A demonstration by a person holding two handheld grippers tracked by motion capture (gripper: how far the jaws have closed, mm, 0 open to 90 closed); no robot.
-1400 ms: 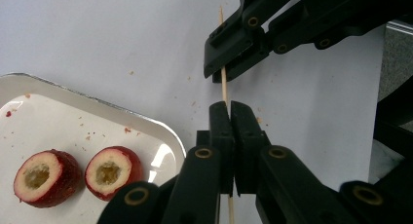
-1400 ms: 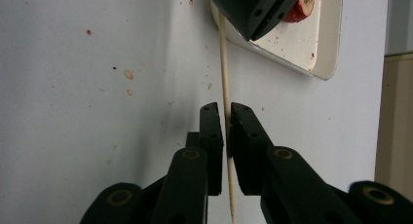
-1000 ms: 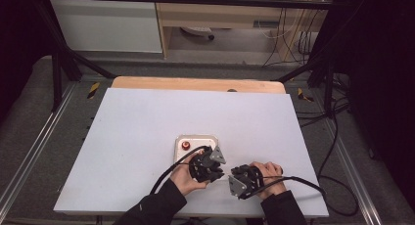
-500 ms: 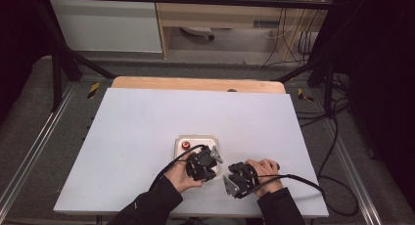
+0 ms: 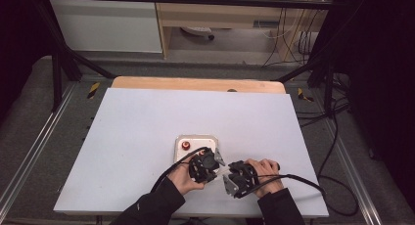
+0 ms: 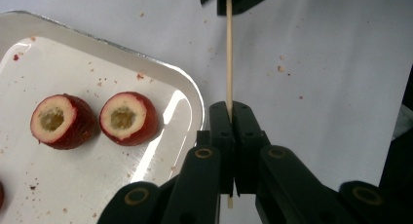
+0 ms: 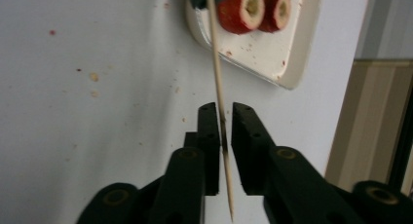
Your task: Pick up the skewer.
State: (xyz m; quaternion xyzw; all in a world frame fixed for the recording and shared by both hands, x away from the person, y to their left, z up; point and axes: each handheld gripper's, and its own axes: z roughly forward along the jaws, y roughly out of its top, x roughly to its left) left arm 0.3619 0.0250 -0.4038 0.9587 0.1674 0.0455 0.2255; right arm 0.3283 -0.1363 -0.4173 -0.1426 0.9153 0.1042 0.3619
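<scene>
Clamping one wooden skewer (image 6: 229, 63), the left gripper (image 6: 233, 118) is closed tight on it; the right gripper (image 7: 223, 118) has just been loosening, skewer between its jaws. Its long axis runs between both grippers, just beside one white tray (image 6: 192, 90) holding two cored red fruits (image 6: 127, 118).

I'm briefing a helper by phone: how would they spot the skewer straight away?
Start at the white tray on the pale table, which holds cored red fruit pieces. Just off the tray's corner, a thin wooden skewer spans between the two black claws, clamped in the left claw. It is the one long, pale stick there; its neighbours are round and red.
</scene>
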